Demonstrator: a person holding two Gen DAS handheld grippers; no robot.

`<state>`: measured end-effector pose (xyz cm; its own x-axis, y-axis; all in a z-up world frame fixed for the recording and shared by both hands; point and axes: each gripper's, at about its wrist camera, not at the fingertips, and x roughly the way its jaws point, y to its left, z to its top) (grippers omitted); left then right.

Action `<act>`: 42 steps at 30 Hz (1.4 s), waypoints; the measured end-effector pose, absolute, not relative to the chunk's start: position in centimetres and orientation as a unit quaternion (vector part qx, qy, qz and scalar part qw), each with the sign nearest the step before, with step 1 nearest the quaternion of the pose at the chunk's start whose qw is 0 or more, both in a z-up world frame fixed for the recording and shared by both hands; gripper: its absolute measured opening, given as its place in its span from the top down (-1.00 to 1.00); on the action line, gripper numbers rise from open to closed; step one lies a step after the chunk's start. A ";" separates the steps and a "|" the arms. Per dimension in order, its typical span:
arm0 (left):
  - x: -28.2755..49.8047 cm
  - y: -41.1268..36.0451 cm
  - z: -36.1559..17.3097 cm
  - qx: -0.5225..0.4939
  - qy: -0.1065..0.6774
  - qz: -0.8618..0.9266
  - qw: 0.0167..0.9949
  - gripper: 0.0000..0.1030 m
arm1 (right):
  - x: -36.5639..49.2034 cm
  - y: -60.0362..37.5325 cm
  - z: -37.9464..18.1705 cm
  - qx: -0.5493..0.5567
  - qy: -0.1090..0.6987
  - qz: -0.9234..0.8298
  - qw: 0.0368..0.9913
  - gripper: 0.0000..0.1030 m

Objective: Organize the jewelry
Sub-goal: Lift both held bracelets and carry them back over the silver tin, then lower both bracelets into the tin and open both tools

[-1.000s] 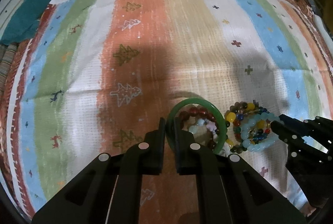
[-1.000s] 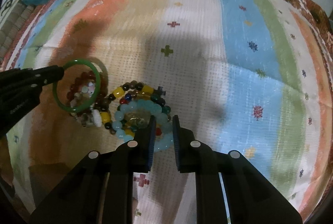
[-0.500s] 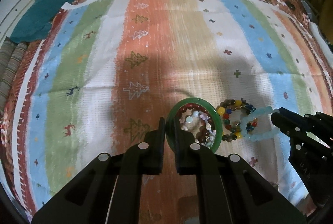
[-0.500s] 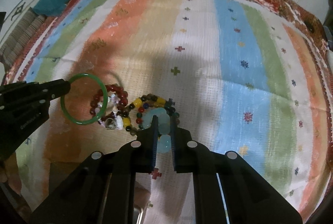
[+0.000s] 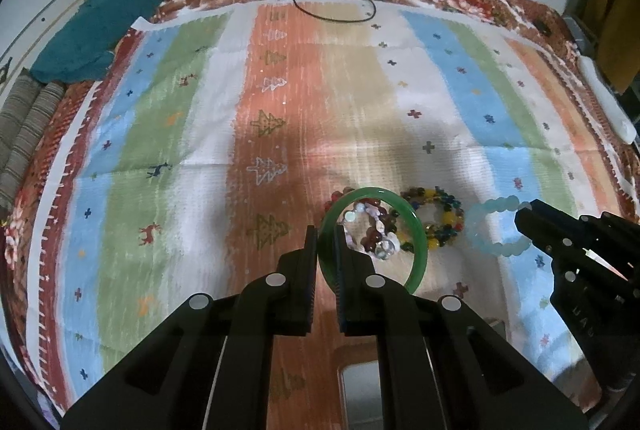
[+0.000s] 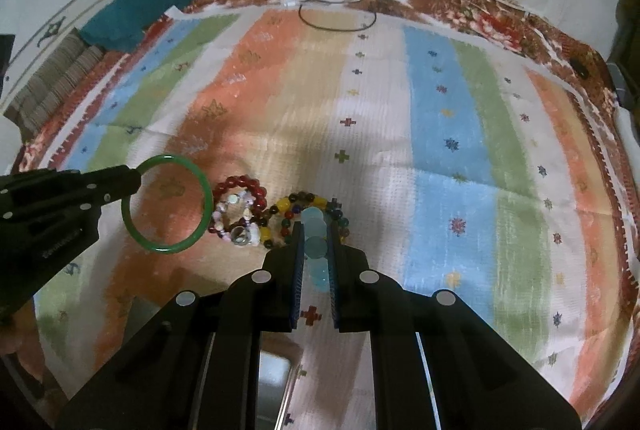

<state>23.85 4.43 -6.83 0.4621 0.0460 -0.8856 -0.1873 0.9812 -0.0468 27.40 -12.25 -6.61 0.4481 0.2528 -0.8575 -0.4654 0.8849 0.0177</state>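
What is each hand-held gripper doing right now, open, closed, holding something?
Left hand-held gripper: closed on the green bangle, lifted off the cloth.
Right hand-held gripper: closed on the pale blue bead bracelet.

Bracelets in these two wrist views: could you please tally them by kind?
Solid green bangle: 1
Pale blue bead bracelet: 1
Dark red bead bracelet: 1
Multicoloured bead bracelet: 1
Pale pink-and-white bead bracelet: 1
Total: 5

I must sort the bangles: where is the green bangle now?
The green bangle is clamped in the left gripper, lifted above the striped cloth, beside the red bead bracelet.
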 end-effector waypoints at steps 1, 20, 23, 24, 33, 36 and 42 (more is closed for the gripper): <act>23.4 4.3 -6.5 -0.070 0.511 0.068 0.854 0.86 | 27.1 -12.3 -6.4 -0.110 0.478 0.214 0.845 0.77; 18.0 3.0 -4.9 -0.066 0.489 0.062 0.868 0.86 | 22.1 -12.8 -4.2 -0.099 0.441 0.234 0.861 0.77; 17.6 3.0 -4.9 -0.066 0.488 0.062 0.868 0.86 | 21.4 -12.9 -3.9 -0.095 0.439 0.234 0.862 0.77; 17.6 2.9 -4.9 -0.067 0.488 0.062 0.868 0.86 | 21.4 -13.0 -3.9 -0.093 0.439 0.235 0.862 0.77; 15.9 2.6 -4.5 -0.067 0.480 0.054 0.873 0.86 | 19.2 -13.0 -3.4 -0.102 0.426 0.250 0.864 0.77; 15.2 2.5 -4.3 -0.068 0.477 0.052 0.875 0.86 | 18.5 -13.1 -3.3 -0.101 0.422 0.248 0.866 0.77; 13.9 2.0 -4.0 -0.063 0.471 0.046 0.879 0.86 | 17.6 -13.7 -3.1 -0.094 0.420 0.254 0.866 0.77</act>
